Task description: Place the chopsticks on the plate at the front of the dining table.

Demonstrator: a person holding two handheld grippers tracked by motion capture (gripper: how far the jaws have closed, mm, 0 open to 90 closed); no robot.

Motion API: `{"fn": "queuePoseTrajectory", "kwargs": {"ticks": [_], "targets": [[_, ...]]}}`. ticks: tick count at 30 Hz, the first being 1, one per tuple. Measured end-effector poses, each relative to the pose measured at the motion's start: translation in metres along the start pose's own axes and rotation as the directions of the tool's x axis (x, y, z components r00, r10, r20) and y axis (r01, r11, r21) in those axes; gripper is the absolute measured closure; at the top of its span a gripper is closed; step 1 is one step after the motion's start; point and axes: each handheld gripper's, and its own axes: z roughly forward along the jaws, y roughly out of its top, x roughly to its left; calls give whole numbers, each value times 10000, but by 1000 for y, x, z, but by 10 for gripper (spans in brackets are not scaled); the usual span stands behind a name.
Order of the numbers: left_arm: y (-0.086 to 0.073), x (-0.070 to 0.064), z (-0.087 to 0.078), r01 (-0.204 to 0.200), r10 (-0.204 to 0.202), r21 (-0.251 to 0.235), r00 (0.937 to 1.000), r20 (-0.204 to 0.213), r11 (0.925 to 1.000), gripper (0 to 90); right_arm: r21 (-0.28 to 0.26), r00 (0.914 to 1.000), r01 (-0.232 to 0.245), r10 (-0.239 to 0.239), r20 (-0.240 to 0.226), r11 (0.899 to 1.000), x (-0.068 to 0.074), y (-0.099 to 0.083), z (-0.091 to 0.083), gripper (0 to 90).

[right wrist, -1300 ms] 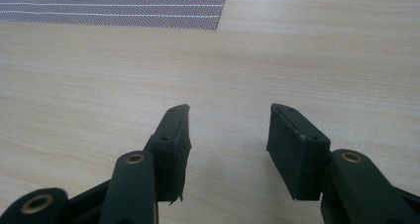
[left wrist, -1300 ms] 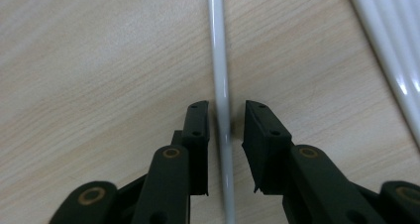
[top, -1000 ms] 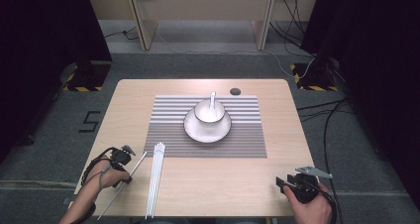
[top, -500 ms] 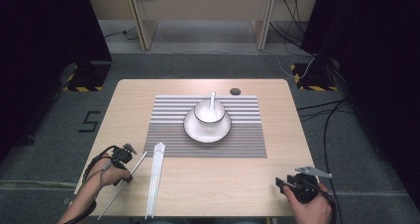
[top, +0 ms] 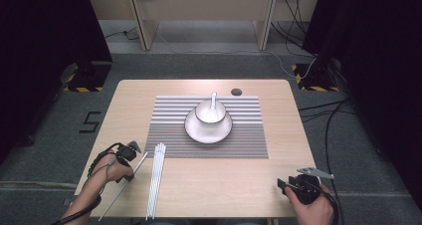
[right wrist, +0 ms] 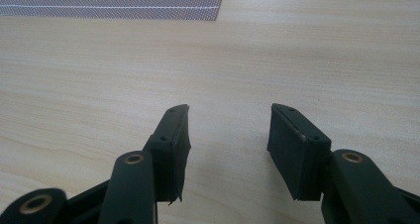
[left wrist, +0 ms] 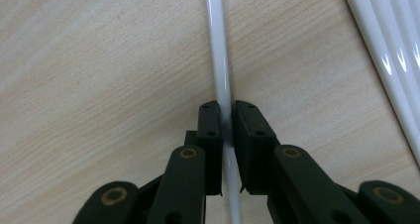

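Chopstick (left wrist: 218, 45), single and white, pinched between the black jaws of the left gripper (top: 128, 154) near the table's front-left corner, lying flat on the wood and slanting toward the front edge. Clamped well along its length rather than at a tip, probably to keep it from swinging once lifted. Just to its right, separate from it, a bundle of white chopsticks (top: 155, 177), running front to back with its far end touching the front-left corner of the striped placemat (top: 249, 135). One stick parted from the rest, likely so the jaws can close on it alone. Centred on the placemat, a white plate (top: 194, 130) carrying a white bowl (top: 210, 113) with a spoon (top: 214, 97) standing in it, all well apart from the grasp. Small dark disc (top: 236, 91) near the back edge. Right gripper (right wrist: 228, 130) low over bare wood at the front-right corner, jaws spread wide with nothing between them, seemingly waiting its turn.

Compared with a second ago: left gripper shifted slightly toward the front edge along the lone stick; bundle, plate, bowl and right gripper unchanged.
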Motion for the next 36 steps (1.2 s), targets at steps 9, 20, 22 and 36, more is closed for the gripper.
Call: {"fn": "queuePoseTrajectory", "kwargs": {"ticks": [9,20,22,36], "targets": [[0,1,0,364,-364,32,9993,40,9993,852,-52,10000,-15,15,-7,10000,-1,0,-2,508],[1,1,0,743,-745,121,9972,93,9972,855,-12,10000,-20,20,-28,10000,-1,0,0,509],[1,2,0,824,-827,108,9962,263,9965,855,-19,10000,-26,26,-30,10000,0,0,0,509],[2,4,-11,1267,-1271,104,9911,390,9919,855,-56,10000,-7,6,-37,10000,0,0,-1,510]]}}
